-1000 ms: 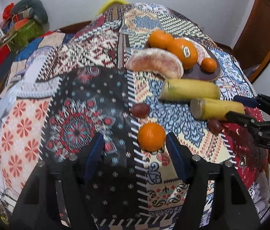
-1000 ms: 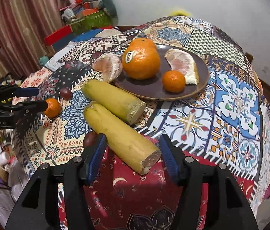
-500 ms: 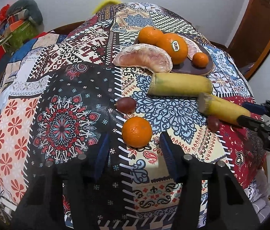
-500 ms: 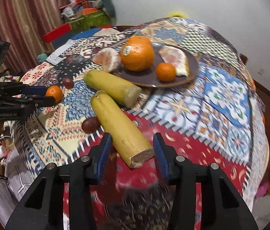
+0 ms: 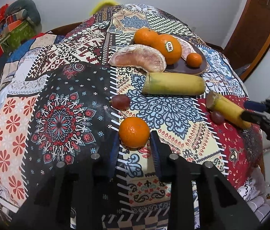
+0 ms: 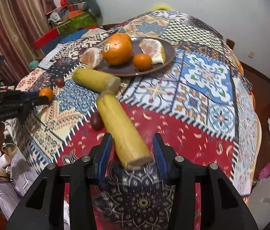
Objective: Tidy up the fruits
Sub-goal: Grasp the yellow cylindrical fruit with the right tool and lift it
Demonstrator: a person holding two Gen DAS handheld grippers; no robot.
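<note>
Where a patchwork tablecloth [image 5: 62,118] drapes it, white walls [image 6: 202,2] surround.

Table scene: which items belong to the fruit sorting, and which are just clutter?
Job:
- small orange at the left gripper
- banana piece between the right gripper fingers
- second banana piece
- two grapes
- pomelo wedge
- plate holding oranges

Lying about:
- shelf clutter
- curtain

In the left wrist view, the plate [image 5: 196,70] lies upper right on the tablecloth [image 5: 62,115], two bananas [image 5: 173,84] below it, a small orange [image 5: 134,132] at centre.
</note>
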